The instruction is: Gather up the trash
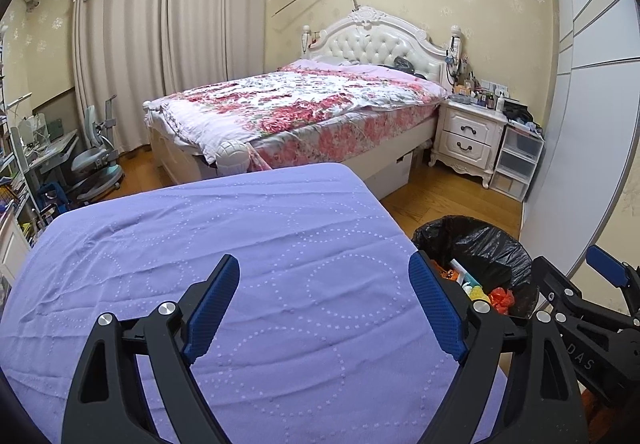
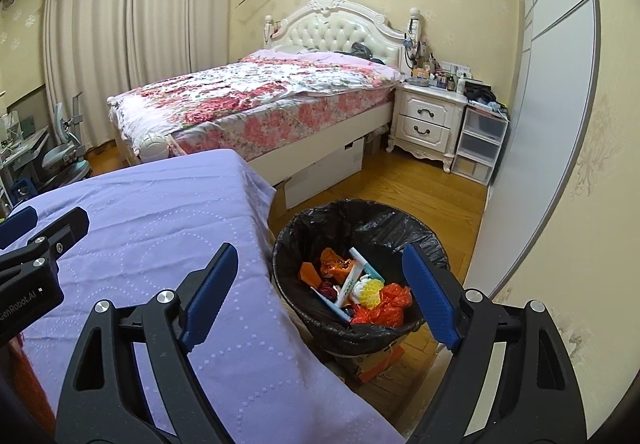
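A round trash bin with a black liner (image 2: 360, 222) stands on the wooden floor beside a table under a purple cloth (image 2: 140, 228). Inside lie orange plastic bags (image 2: 390, 304), a white marker pen (image 2: 352, 280) and a yellow-and-white ball (image 2: 370, 290). My right gripper (image 2: 320, 294) hovers open over the table's edge and the bin's near rim, with nothing between its pads. My left gripper (image 1: 326, 300) is open and empty above the purple cloth (image 1: 240, 244). The bin (image 1: 480, 244) shows at its right, with a finger (image 1: 606, 268) of the right gripper beyond it.
A bed with a floral cover (image 2: 248, 99) fills the far side, with a cardboard box (image 2: 324, 171) under it. A white nightstand (image 2: 428, 119), clear plastic drawers (image 2: 480, 143) and a sliding wardrobe door (image 2: 532, 123) line the right. A desk chair (image 1: 94, 159) stands far left.
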A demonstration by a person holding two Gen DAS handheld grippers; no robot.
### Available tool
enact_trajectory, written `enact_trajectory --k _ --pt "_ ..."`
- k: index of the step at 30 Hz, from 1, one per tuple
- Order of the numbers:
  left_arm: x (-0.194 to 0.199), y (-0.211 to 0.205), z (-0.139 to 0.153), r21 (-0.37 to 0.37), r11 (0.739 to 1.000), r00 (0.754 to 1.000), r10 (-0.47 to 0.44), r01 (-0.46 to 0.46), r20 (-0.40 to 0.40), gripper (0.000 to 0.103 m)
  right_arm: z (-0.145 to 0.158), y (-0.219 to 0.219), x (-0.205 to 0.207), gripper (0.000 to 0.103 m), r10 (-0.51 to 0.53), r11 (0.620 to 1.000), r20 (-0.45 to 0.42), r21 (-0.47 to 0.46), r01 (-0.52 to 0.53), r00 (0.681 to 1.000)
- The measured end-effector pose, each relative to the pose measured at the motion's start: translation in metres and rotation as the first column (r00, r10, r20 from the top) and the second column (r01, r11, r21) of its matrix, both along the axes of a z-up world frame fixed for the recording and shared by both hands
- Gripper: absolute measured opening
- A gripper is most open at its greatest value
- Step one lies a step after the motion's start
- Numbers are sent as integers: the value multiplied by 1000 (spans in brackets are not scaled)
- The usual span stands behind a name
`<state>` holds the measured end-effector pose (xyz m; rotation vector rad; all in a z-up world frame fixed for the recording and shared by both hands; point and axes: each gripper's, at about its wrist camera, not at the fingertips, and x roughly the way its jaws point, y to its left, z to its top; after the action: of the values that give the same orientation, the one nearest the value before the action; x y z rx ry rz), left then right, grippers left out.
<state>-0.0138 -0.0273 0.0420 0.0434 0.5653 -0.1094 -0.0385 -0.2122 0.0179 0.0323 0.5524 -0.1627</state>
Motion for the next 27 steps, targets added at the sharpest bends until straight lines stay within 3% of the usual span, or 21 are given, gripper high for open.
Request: enact_trajectory --k 27 --pt "-29 22 9 -25 999 999 30 -29 33 84 20 15 -31 83 37 999 66 -21 -36 997"
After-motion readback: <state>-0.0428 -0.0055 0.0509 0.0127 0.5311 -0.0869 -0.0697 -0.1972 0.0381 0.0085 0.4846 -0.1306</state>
